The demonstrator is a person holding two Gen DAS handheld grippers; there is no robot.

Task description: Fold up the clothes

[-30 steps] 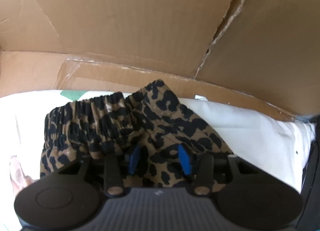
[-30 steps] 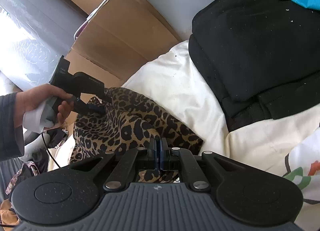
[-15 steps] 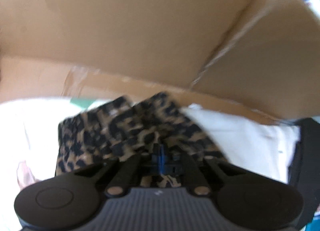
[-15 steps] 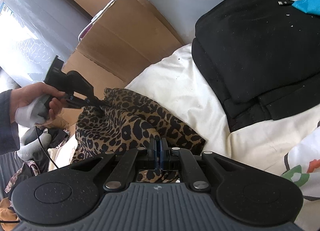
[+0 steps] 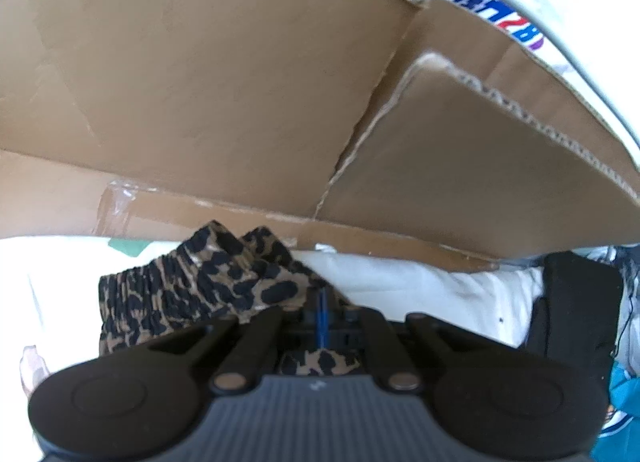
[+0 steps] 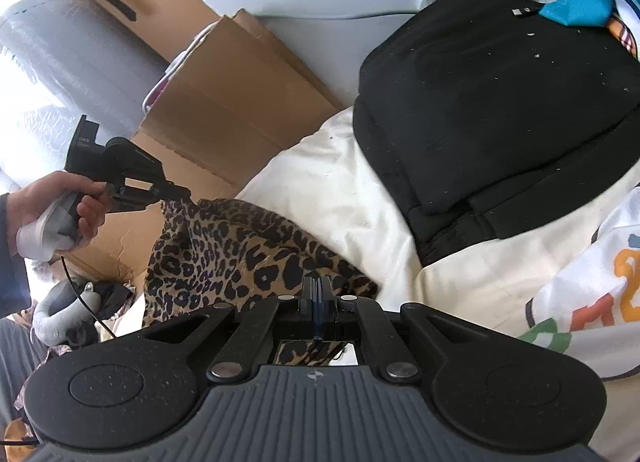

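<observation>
A leopard-print garment [image 6: 248, 254] with an elastic waistband [image 5: 160, 282] lies bunched on a cream bedsheet [image 6: 340, 190]. My left gripper [image 5: 321, 310] is shut on the garment's fabric near the waistband and holds that edge lifted off the sheet. It also shows in the right wrist view [image 6: 176, 194], held by a hand at the left. My right gripper [image 6: 317, 294] is shut on the garment's near edge, low over the sheet.
Flattened cardboard sheets [image 5: 240, 82] stand close behind the garment. A folded black garment [image 6: 500, 102] lies on the bed at the right. A white printed garment [image 6: 592, 286] lies at the lower right. A grey roll [image 6: 52, 74] stands at the far left.
My left gripper has shut on the leopard fabric and lifted it up and away from the sheet. My right gripper has stayed shut on the near edge.
</observation>
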